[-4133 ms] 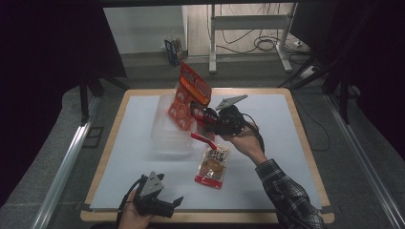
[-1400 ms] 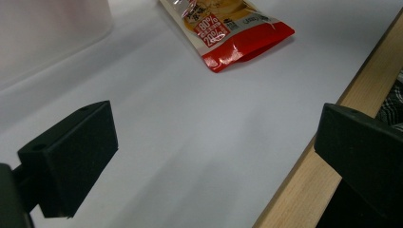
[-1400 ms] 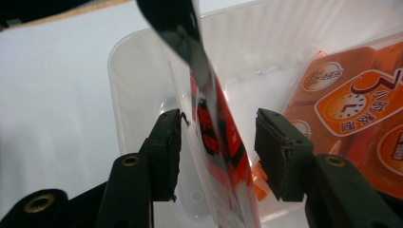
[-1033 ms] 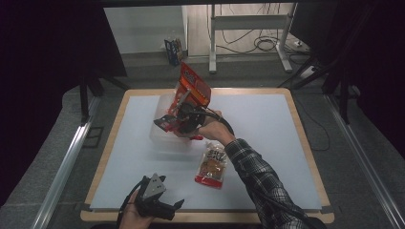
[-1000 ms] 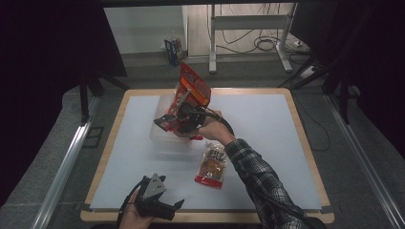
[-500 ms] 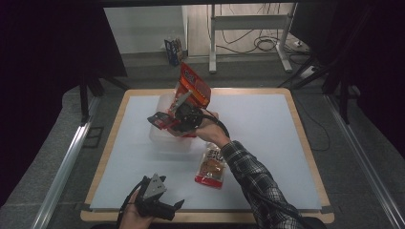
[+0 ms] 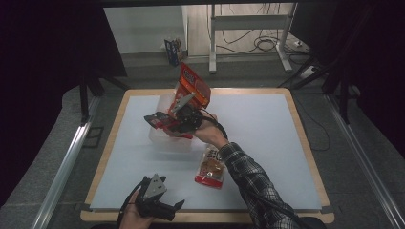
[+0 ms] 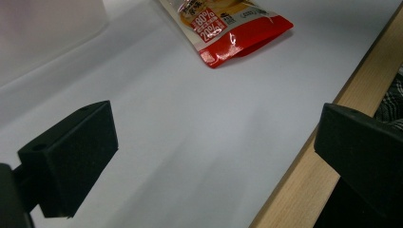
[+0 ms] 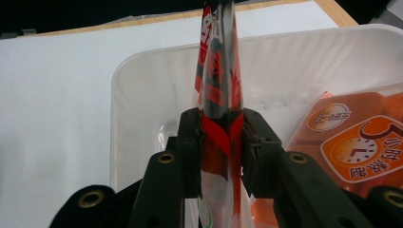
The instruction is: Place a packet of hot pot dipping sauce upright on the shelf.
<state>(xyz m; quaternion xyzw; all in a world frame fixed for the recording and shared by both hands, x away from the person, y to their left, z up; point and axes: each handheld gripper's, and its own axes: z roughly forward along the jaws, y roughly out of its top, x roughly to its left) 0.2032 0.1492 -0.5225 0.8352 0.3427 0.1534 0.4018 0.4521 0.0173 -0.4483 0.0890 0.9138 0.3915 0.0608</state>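
Overhead, the right gripper [image 7: 157,119] hangs above a clear plastic bin [image 7: 165,143] at the far middle of the white table [image 7: 267,129], its jaws clamped on a red snack packet [image 9: 216,90] held edge-up. An orange packet [image 9: 354,142] lies inside the bin. Nearer, the left gripper [image 7: 172,206] rests with jaws apart and nothing between them, another red packet [image 7: 211,171] flat beside it.
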